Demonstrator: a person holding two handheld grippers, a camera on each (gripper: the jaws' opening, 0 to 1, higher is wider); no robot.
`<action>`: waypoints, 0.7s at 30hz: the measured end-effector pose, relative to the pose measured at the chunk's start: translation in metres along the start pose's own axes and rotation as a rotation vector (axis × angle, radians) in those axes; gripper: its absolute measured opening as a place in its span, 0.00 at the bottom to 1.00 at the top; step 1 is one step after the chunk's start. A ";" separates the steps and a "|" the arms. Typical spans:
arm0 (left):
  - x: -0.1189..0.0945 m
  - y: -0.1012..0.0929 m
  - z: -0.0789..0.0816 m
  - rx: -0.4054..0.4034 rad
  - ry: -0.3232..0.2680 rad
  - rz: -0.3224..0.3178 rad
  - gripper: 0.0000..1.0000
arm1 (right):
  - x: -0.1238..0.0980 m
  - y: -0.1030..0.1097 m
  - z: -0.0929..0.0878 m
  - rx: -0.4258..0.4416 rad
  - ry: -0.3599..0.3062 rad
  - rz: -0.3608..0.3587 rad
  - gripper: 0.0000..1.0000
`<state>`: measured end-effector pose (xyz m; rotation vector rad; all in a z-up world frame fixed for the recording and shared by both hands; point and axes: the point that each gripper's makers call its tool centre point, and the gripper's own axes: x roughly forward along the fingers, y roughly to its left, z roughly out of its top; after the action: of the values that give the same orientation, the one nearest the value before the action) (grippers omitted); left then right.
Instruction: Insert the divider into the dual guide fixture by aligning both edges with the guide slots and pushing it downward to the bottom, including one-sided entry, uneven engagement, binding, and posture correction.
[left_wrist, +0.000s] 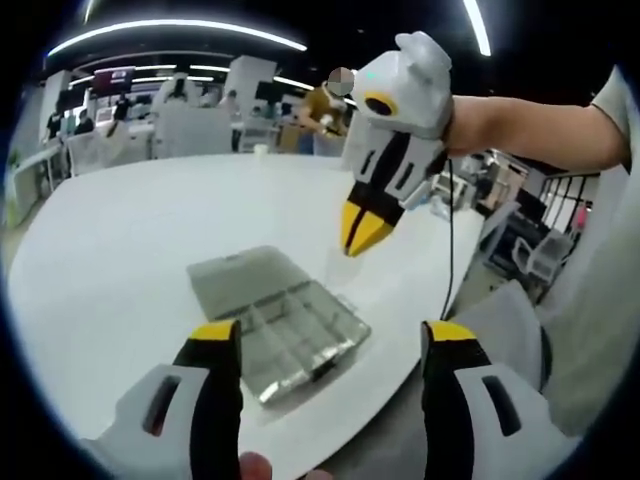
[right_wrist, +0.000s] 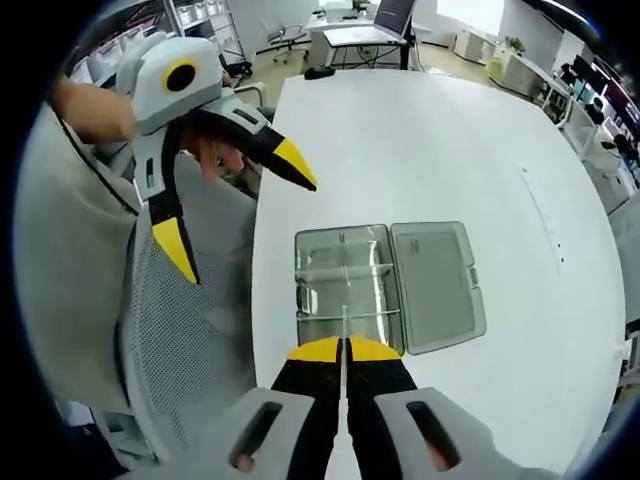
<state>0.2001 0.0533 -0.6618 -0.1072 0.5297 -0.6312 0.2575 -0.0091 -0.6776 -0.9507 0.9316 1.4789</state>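
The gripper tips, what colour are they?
Yellow, on black fingers. The left gripper shows it best in the right gripper view.

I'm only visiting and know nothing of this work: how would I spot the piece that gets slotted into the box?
Start at the big white table, where an open clear plastic box lies with its lid flat beside it. Above the box's near edge, the right hand-held gripper pinches a thin clear divider edge-on. Unlike the dividers already seated inside, it stands loose in the yellow tips.

White round table (left_wrist: 120, 250), bare around edge. Grey mesh office chair (right_wrist: 185, 330) beside table. Desks and chairs (right_wrist: 350, 30) further back. Ceiling light strips (left_wrist: 170, 30) overhead.
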 end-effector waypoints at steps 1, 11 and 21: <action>0.000 0.000 0.000 0.001 0.000 0.000 0.71 | 0.001 0.000 0.000 -0.001 -0.002 0.000 0.00; 0.002 0.000 -0.002 0.004 0.011 -0.004 0.71 | 0.008 0.002 -0.003 -0.028 -0.007 -0.005 0.00; 0.003 -0.001 -0.005 -0.002 0.019 -0.004 0.70 | 0.016 0.004 -0.007 -0.044 -0.006 -0.003 0.00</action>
<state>0.1993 0.0513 -0.6671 -0.1039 0.5485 -0.6362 0.2529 -0.0101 -0.6952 -0.9788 0.8961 1.5039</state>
